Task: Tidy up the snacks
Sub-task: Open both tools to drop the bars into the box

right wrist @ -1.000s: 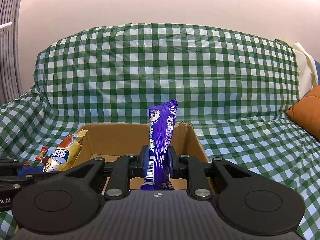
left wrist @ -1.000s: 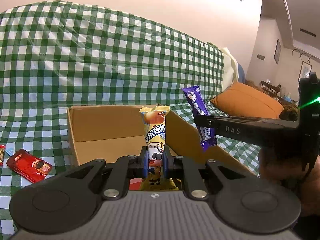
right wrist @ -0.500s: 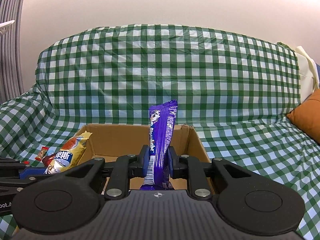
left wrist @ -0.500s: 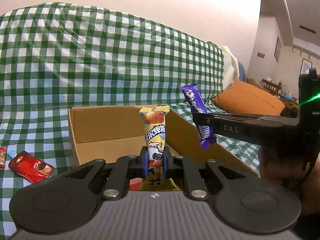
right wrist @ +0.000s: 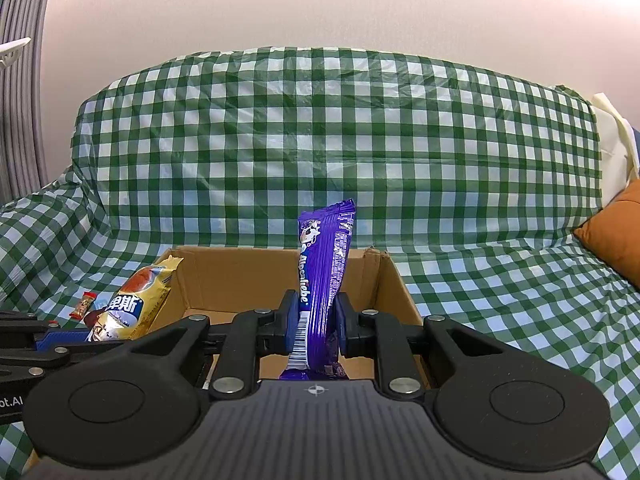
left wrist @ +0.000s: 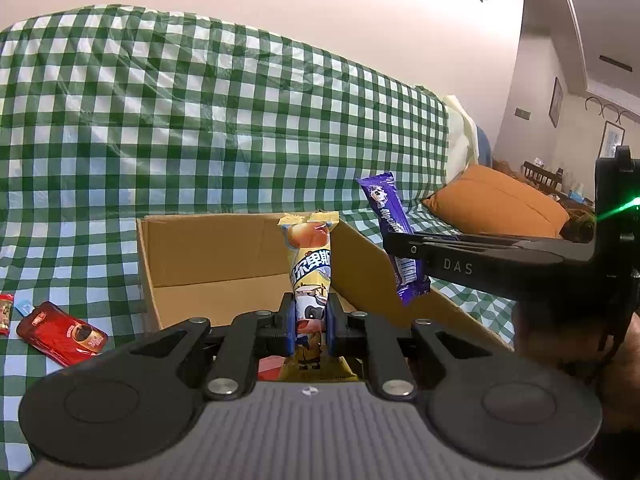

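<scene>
Black claw [left wrist: 310,326], blue pads [left wrist: 291,330], silver screws, white "DAS" marking.

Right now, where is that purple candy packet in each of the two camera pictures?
Left wrist view: purple candy packet right of centre, clamped in the right gripper.
Right wrist view: purple candy packet dead centre, upright.
Shared landmark: cardboard box below it in both.

Green-checked sofa cover [right wrist: 336,132], orange cushion [left wrist: 496,200] (right end), pale wall [right wrist: 320,0]
</scene>
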`<state>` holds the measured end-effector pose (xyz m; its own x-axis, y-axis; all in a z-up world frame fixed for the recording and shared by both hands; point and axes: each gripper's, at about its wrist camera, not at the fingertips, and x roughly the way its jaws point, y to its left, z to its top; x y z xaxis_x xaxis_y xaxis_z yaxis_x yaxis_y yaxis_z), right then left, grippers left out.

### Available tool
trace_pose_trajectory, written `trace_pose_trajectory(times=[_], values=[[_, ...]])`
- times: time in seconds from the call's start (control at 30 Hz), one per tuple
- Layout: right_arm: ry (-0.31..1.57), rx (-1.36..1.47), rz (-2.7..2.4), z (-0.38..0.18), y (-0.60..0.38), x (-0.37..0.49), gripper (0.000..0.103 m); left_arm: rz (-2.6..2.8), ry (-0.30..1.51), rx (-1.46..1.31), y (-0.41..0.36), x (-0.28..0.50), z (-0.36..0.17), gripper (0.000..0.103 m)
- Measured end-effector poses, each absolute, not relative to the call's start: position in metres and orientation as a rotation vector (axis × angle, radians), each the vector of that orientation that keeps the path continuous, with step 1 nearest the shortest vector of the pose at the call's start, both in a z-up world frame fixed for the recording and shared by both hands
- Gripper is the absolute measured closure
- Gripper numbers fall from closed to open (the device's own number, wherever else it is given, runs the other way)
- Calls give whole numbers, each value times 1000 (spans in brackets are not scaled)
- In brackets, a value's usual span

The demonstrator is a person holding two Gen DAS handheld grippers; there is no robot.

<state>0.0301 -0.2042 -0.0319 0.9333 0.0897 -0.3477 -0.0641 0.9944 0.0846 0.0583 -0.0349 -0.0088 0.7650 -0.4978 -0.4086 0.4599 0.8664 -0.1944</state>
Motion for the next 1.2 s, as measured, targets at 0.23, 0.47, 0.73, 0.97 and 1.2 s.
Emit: trace_pose_trajectory(times=[0.23, 0.47, 0.73, 0.97, 1.2], values=[[355, 92, 33, -33, -208, 30, 32, -481, 472, -84, -33, 60, -10, 63], [344, 88, 32, -36, -205, 30, 32, -456, 458, -76, -23, 60, -9, 64], [325, 74, 51, -38, -193, 33, 42, -407, 423, -74, -6, 58, -5, 67], [311, 85, 87, -34, -179, 38, 59, -328, 456, -81, 13, 63, -6, 67], [302, 93, 122, -31, -163, 40, 59, -278, 454, -84, 32, 62, -2, 67]])
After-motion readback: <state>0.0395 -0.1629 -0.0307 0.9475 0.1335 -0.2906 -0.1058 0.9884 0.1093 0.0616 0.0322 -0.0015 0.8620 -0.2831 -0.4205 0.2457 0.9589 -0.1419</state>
